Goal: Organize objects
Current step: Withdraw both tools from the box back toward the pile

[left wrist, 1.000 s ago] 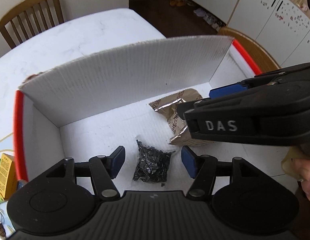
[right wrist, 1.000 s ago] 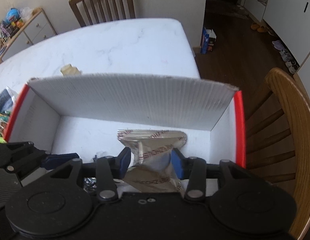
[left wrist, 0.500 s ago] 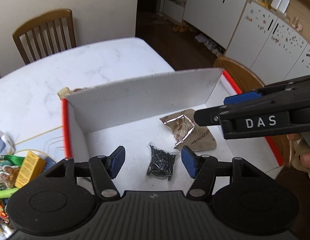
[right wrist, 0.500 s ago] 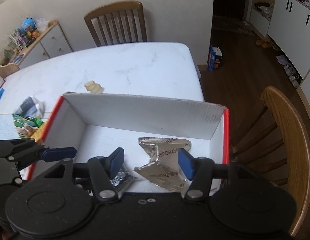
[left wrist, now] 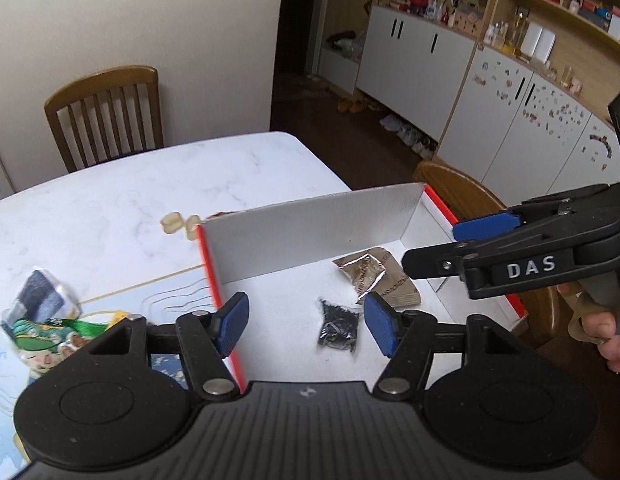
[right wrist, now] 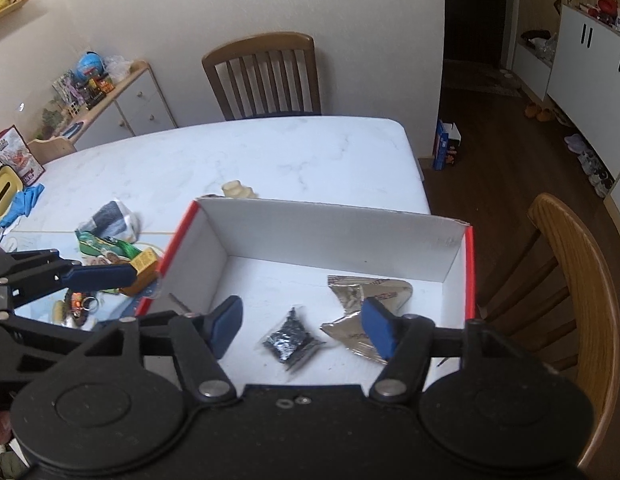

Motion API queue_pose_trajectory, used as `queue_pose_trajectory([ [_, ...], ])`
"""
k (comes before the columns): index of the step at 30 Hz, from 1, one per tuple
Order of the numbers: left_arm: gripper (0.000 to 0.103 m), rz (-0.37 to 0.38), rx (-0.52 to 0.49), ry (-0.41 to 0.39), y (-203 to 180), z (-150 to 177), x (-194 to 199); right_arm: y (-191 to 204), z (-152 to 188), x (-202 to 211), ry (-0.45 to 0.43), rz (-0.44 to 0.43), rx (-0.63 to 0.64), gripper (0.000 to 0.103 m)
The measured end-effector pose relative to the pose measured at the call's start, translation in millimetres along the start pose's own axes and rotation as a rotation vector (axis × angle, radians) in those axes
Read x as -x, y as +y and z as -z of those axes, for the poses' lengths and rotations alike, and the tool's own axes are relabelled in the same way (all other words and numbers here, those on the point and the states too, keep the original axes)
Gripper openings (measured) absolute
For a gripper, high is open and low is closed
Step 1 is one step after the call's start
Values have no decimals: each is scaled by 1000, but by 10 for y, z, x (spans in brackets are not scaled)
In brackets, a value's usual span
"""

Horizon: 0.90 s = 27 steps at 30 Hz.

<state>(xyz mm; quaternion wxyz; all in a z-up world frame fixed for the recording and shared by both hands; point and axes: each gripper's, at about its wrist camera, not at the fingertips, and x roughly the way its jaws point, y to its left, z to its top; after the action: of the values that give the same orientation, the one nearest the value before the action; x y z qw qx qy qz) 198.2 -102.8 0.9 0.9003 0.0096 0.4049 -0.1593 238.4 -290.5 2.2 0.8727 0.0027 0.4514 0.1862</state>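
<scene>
We hold both tools above the white-lined cardboard box with red edges point(right wrist: 469, 264), which sits at the near right corner of the white marble table point(right wrist: 250, 152). Our right gripper point(right wrist: 302, 326) has its jaws opening with nothing between the blue pads; our left gripper point(left wrist: 306, 322) is likewise spread and opening slightly, gripping nothing.

On the box floor, nearest us, lies the small clear bag of black bits point(right wrist: 292, 340), and just beyond it toward the right wall the crumpled silver-brown foil pouch point(right wrist: 366, 300). By our judgement these two are already put away.

More remains outside, along the table's left edge beside the box's left wall: a small yellow-orange carton point(right wrist: 144, 266), a green printed packet point(right wrist: 106, 246), and behind it a clear bag with something dark inside point(right wrist: 112, 216). Farther still, just behind the box's back wall, sits a pale cream lump point(right wrist: 238, 190). We judge the sorting partly done, with these loose things probably still to go in.
</scene>
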Motion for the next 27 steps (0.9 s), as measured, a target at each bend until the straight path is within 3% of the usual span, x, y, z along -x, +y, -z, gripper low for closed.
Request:
queue_pose_trajectory([
  [8, 64, -25, 41, -45, 368, 218, 344, 332, 97, 121, -30, -40, -17, 79],
  [12, 73, -38, 75, -62, 609, 340, 509, 531, 160, 170, -46, -61, -15, 83],
  [22, 81, -94, 133, -76, 1241, 738, 801, 1099, 340, 234, -100, -110, 22, 96],
  [27, 83, -102, 153, -77, 1512, 947, 920, 1341, 398, 199, -103, -109, 31, 97],
])
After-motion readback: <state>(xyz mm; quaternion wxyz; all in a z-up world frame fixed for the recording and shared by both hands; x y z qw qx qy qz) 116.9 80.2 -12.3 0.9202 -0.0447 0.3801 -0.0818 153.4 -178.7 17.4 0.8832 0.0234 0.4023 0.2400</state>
